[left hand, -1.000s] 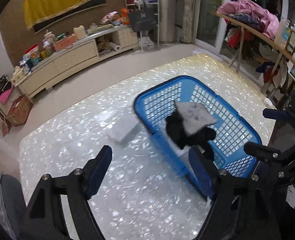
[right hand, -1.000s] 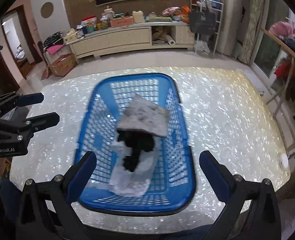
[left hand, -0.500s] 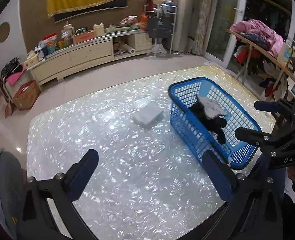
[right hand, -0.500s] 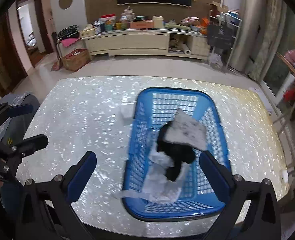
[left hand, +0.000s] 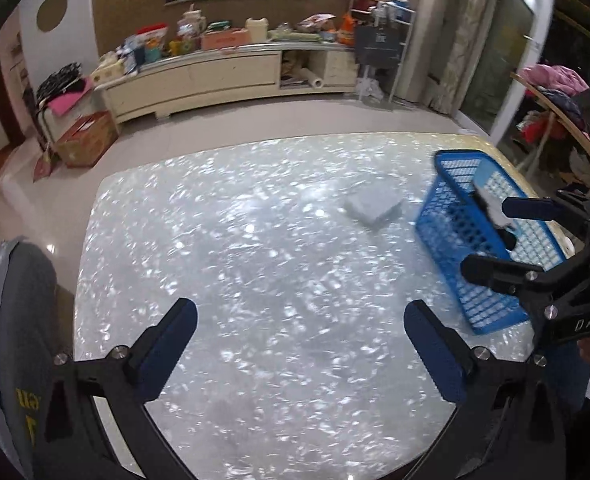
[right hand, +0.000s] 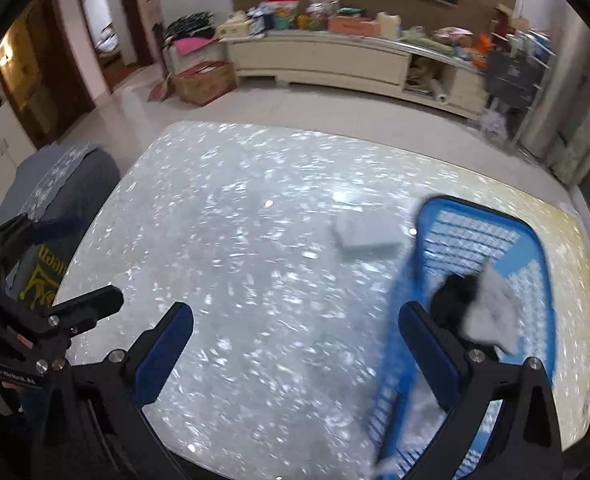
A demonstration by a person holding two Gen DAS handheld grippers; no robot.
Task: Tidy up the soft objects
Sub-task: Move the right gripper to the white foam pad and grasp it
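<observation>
Both claws swing off blue basket (right hand: 535,264), empty.
Left gripper (left hand: 301,344) and right gripper (right hand: 295,344) gape wide (nothing held); folded cloth (left hand: 372,207) beside basket likely next.

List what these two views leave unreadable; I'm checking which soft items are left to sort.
- Blue plastic basket, right wrist view: motion blur; the right jaw covers its near part.
- Black and grey cloths inside: count and kind unclear.
- Flat grey folded item on the table: blurred, material unclear.
- Left wrist view: the right gripper hides the basket's contents.

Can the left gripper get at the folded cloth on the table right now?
Probably yes: the left gripper is open and empty, with bare table up to the folded cloth; the basket sits beside it.
</observation>
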